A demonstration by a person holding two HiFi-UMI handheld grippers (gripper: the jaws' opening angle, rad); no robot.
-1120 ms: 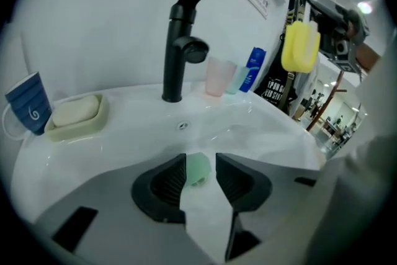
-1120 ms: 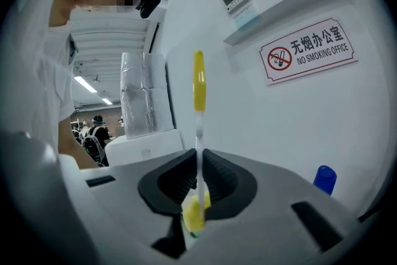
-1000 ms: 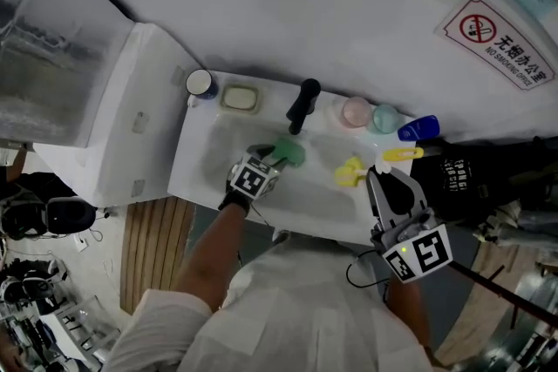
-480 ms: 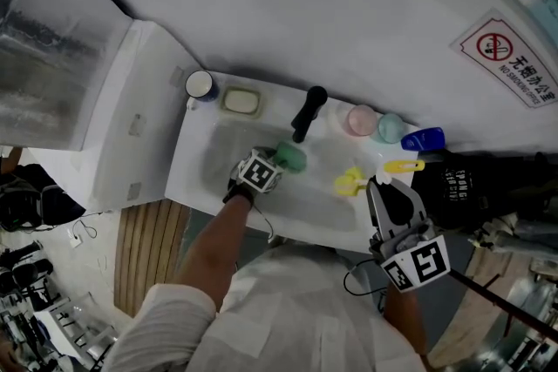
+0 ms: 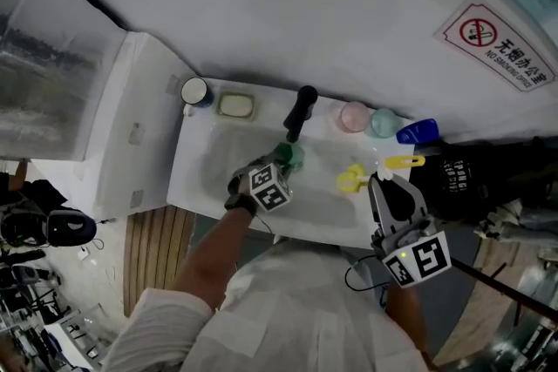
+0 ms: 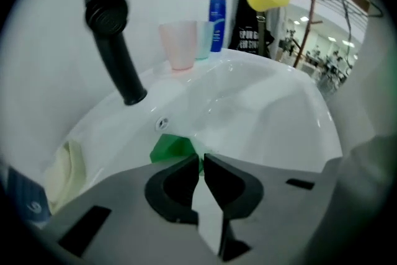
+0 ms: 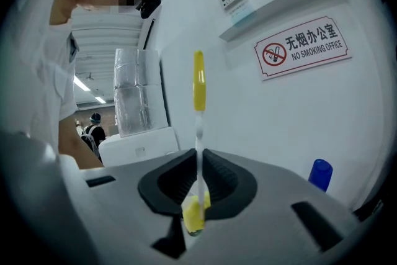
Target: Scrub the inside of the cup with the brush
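Left gripper view: left tool had just clenched shut on green cup rim. Right tool gripped brush. The next move probably called for steadying the cup and inserting the brush.

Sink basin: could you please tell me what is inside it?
A green cup sits below the black tap. The left gripper, whose jaws have just closed on it, covers most of it, so the cup's inside cannot be seen.

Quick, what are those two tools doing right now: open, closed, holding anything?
The left tool: jaws just closed, pinching the green cup by its wall.
The right tool: closed on the yellow brush, gripping its thin stem.
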